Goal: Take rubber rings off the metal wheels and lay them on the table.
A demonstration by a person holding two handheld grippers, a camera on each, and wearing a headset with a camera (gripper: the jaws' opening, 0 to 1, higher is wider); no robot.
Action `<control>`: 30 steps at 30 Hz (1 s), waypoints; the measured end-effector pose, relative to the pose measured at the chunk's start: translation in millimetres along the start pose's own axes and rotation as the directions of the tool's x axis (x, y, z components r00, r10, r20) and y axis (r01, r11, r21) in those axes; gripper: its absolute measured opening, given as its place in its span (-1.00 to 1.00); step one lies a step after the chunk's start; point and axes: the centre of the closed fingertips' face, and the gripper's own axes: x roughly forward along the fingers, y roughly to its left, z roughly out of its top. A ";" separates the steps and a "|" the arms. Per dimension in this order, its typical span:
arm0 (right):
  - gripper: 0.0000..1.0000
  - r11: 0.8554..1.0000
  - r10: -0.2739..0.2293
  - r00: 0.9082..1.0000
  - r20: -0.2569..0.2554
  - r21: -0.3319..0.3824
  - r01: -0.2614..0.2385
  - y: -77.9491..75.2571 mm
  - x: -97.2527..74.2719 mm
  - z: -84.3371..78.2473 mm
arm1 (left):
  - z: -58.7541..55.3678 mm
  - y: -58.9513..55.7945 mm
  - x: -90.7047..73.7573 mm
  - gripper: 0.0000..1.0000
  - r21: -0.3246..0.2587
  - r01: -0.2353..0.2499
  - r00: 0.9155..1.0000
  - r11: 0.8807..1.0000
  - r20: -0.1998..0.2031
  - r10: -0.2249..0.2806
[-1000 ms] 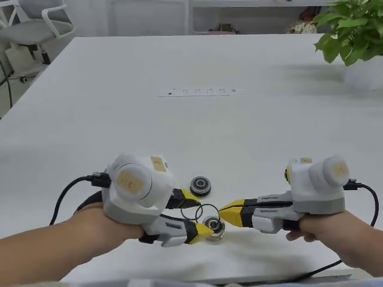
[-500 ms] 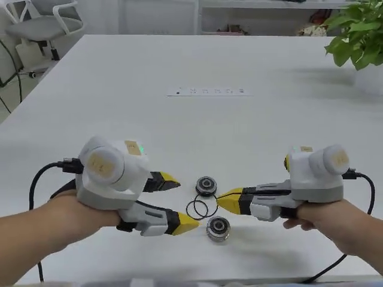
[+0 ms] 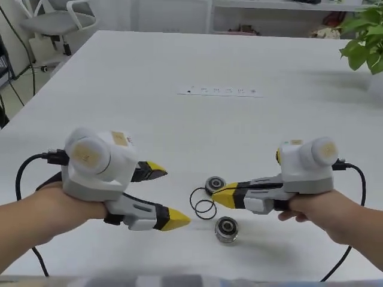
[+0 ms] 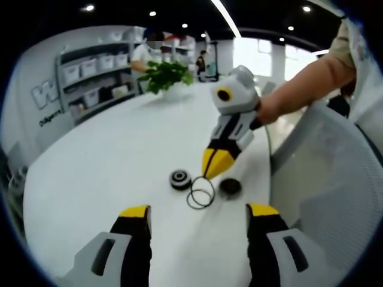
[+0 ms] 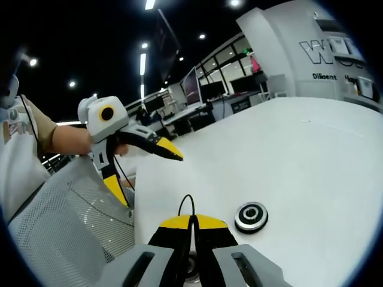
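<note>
Two thin black rubber rings (image 3: 204,204) lie overlapping on the white table (image 3: 239,131) between two metal wheels, one farther (image 3: 215,184) and one nearer (image 3: 227,229). My right gripper (image 3: 219,197) comes in from the right, shut on the edge of one ring; in the right gripper view that ring's loop (image 5: 187,200) rises from the shut tips (image 5: 191,222), with a wheel (image 5: 251,216) beside them. My left gripper (image 3: 167,195) stands open to the left of the rings, holding nothing. In the left gripper view the rings (image 4: 200,194) lie ahead of its jaws, below the right gripper (image 4: 216,164).
A strip of printed marks (image 3: 220,91) lies at the table's middle. A potted plant (image 3: 365,51) stands at the far right and an office chair (image 3: 57,18) beyond the far left corner. Cables trail from both grippers toward the near edge.
My left gripper has drawn back to the left, away from the near wheel, its jaws wide apart. The rings now lie flat between the wheels. The right gripper has stayed by them.
</note>
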 end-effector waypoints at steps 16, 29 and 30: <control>-1.00 1.000 -0.012 0.997 -0.071 0.014 0.013 -10.0 20.7 -11.4 | -4.2 3.3 -8.2 0.34 -0.028 -0.023 1.000 0.999 -0.001 0.023; -1.00 0.999 -0.032 0.992 -0.119 0.018 0.035 -14.6 25.6 -21.2 | -8.5 3.6 -8.1 0.33 -0.036 -0.020 1.000 0.999 -0.010 0.019; -1.00 0.999 -0.035 0.992 -0.121 0.018 0.038 -15.3 25.7 -21.5 | -8.5 3.9 -8.2 0.33 -0.037 -0.019 1.000 0.999 -0.010 0.019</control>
